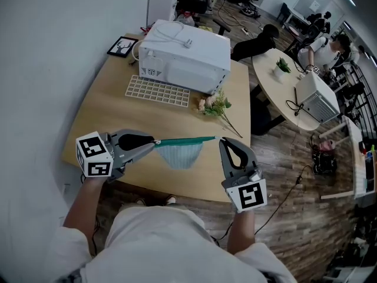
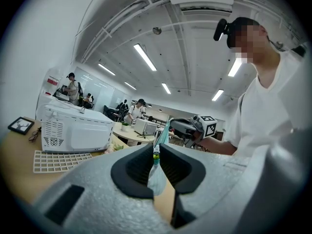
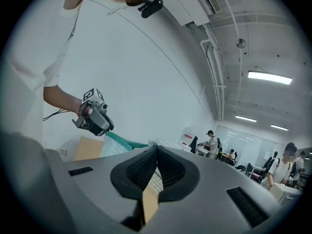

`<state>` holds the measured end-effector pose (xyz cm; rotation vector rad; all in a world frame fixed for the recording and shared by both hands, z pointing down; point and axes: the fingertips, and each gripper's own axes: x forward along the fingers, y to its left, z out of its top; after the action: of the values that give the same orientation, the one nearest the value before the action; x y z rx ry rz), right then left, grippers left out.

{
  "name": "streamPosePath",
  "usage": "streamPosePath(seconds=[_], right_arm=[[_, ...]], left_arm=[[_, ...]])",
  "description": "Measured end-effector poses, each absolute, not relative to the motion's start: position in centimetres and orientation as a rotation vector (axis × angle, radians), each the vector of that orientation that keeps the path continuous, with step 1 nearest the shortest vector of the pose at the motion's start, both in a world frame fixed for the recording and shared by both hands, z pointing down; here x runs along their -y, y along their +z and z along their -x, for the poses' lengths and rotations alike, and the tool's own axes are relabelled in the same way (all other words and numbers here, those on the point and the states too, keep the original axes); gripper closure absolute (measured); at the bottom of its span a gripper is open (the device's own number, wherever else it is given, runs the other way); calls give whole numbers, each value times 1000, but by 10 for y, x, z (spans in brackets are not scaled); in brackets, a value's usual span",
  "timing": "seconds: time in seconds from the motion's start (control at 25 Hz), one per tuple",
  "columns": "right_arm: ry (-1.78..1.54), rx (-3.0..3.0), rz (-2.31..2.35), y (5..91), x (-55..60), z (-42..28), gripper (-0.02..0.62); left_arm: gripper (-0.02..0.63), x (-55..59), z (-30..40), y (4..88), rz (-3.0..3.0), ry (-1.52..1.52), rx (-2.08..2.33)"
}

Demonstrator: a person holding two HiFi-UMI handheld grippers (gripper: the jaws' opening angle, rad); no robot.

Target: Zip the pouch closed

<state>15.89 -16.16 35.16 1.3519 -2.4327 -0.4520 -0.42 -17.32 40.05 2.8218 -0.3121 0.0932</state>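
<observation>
A light-blue mesh pouch (image 1: 179,155) with a teal zipper band (image 1: 187,140) hangs stretched in the air over the wooden table's (image 1: 112,119) front edge. My left gripper (image 1: 155,141) is shut on the pouch's left end. In the left gripper view the cloth (image 2: 157,177) and a small tag sit pinched between the jaws of that gripper (image 2: 156,147). My right gripper (image 1: 222,140) is shut at the band's right end, and the pull is hidden in the jaws. In the right gripper view the band (image 3: 127,142) runs from the left gripper (image 3: 108,130) to my right gripper's (image 3: 157,149) tips.
A white microwave oven (image 1: 185,55) stands at the table's back, with a white grid rack (image 1: 158,91) in front of it. A sprig of flowers (image 1: 215,106) and a picture frame (image 1: 122,46) lie nearby. A round table (image 1: 277,93) with an appliance stands to the right.
</observation>
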Motion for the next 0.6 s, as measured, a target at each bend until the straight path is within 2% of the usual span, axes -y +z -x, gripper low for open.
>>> streamPosePath(seconds=[0.6], right_arm=[[-434,2435,-1361,355,146,-163,591]], left_arm=[[557,161,2,404,-2812,94,318]])
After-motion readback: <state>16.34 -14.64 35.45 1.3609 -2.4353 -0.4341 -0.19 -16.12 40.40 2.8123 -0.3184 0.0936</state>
